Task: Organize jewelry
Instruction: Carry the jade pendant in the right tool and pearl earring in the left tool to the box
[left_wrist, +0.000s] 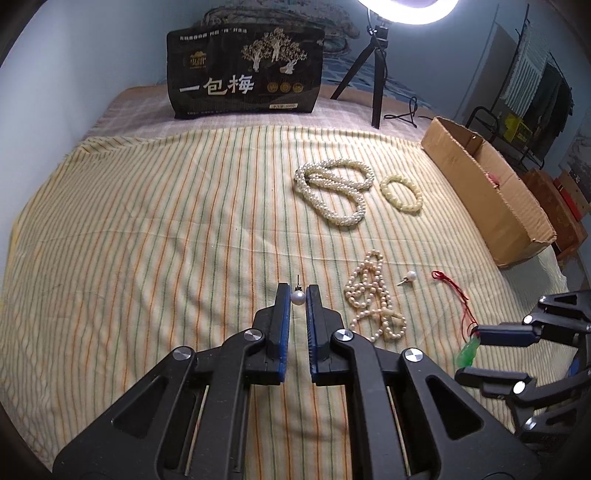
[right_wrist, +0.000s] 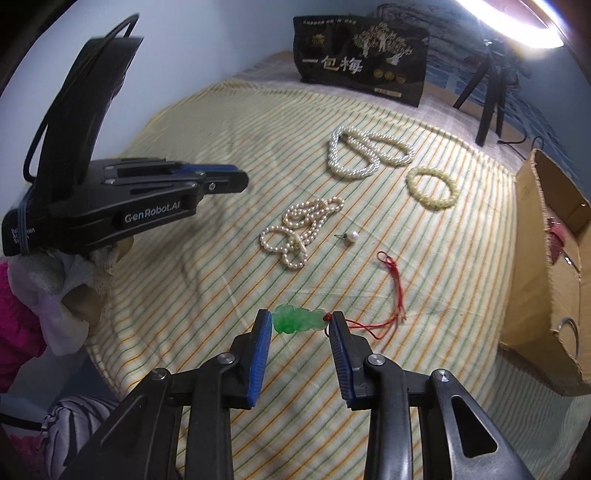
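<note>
White and round, a pearl stud earring (left_wrist: 297, 296) sits pinched between the blue pads of the left gripper (left_wrist: 297, 295), its thin post poking up past the tips. The right gripper (right_wrist: 300, 322) stands fairly wide, and the green jade pendant (right_wrist: 297, 319) lies between its tips, seeming to touch both pads, though whether it is truly clamped I cannot tell. The pendant's red cord (right_wrist: 391, 291) trails off toward the right edge of the striped cloth (left_wrist: 147, 221). Near the middle lie a tangled strand of small pearls (right_wrist: 299, 232) and a second stud (right_wrist: 349, 235). Toward the far edge are a thick, rope-like pearl necklace (left_wrist: 338, 190) and a pale yellow beaded bracelet (left_wrist: 402, 192). An open cardboard box (left_wrist: 487, 192) along the right edge holds something red.
</note>
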